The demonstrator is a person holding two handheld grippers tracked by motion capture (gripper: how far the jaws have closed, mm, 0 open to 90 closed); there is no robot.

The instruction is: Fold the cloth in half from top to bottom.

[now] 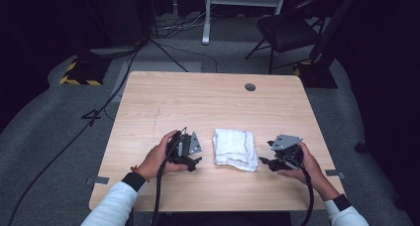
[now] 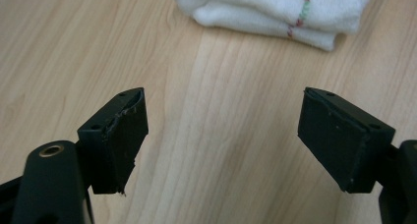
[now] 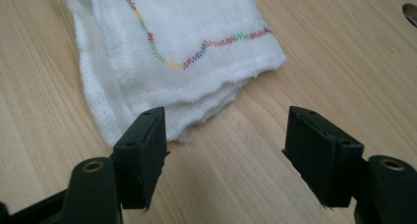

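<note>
A folded white cloth (image 1: 235, 149) with a multicoloured stitched line lies on the wooden table (image 1: 208, 107), between my two hands. My left gripper (image 1: 194, 162) is just left of it, open, with bare wood between its jaws. The cloth (image 2: 275, 10) sits beyond those jaws at the top of the left gripper view. My right gripper (image 1: 265, 162) is just right of the cloth, open and holding nothing. In the right gripper view the cloth (image 3: 167, 52) lies ahead and to the left, its near corner beside the left jaw.
A round cable hole (image 1: 250, 86) sits near the table's far edge. Beyond the table stand a folding chair (image 1: 287, 32) and cables on the grey floor. Cables trail from both grippers over the near edge.
</note>
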